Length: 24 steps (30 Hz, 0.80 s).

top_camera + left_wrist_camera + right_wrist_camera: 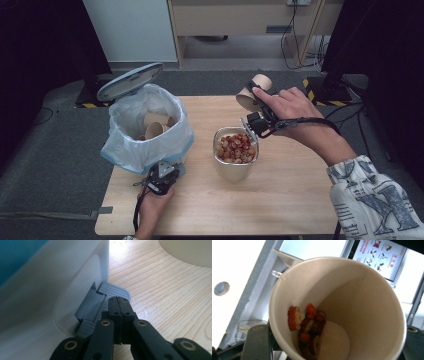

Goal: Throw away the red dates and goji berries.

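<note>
Paper cup (253, 90) clamped in our right gripper (256, 116), held tilted above the table's far edge, just beyond the metal tub (235, 165). In the right gripper view the cup (352, 302) has a few red fruit slices (308, 327) stuck near its bottom. Tub sits mid-table, full of the same slices (236, 147).

Our left gripper (162, 181), jaws closed together with nothing between them, presses the grey pedal (100, 305) at the foot of the bin (150, 130). Bin stands at the table's left edge, lid (130, 80) up, blue liner, used cups (157, 125) inside.
</note>
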{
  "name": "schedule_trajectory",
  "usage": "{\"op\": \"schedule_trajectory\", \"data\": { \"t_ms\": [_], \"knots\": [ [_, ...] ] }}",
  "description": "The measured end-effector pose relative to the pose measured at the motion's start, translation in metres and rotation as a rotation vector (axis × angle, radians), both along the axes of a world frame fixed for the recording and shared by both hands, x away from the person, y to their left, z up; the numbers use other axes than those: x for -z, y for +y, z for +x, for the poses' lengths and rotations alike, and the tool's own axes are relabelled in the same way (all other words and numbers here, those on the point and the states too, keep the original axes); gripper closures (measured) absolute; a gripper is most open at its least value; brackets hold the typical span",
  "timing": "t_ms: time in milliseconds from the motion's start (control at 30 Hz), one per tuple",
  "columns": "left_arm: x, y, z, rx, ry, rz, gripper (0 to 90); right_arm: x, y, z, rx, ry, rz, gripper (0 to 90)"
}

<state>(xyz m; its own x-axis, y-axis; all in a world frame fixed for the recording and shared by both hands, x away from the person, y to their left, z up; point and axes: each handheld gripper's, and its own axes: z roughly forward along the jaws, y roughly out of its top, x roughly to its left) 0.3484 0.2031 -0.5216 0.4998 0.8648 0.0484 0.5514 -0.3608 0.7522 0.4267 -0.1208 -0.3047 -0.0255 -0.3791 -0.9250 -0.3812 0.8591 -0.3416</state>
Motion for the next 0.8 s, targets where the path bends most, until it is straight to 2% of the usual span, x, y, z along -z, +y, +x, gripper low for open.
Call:
{"op": "schedule_trajectory", "data": {
  "t_ms": [100,200,333,500,633,700,800],
  "knots": [
    [0.000,0.000,0.000,-0.001,0.000,-0.001,89.3,0.002,-0.001,0.001,0.003,0.017,0.021,32.2],
    [0.000,0.000,0.000,-0.001,0.000,-0.002,89.3,0.003,-0.002,0.002,0.000,0.053,0.055,32.2],
    [0.000,0.001,0.000,0.006,-0.005,0.008,89.3,0.003,-0.003,0.004,0.007,0.116,0.115,32.1],
    [0.000,0.000,0.000,0.000,0.000,-0.001,89.3,0.004,-0.008,0.008,0.025,0.187,0.182,32.1],
    [0.000,0.000,0.000,0.001,0.000,-0.001,89.2,0.006,-0.014,0.012,0.042,0.252,0.254,32.0],
    [0.000,0.000,0.000,0.001,0.000,-0.001,89.3,0.005,-0.018,0.015,0.054,0.302,0.305,31.9],
    [0.000,0.000,0.000,0.001,0.000,-0.002,89.2,0.005,-0.024,0.018,0.061,0.344,0.363,31.9]
  ]
}}
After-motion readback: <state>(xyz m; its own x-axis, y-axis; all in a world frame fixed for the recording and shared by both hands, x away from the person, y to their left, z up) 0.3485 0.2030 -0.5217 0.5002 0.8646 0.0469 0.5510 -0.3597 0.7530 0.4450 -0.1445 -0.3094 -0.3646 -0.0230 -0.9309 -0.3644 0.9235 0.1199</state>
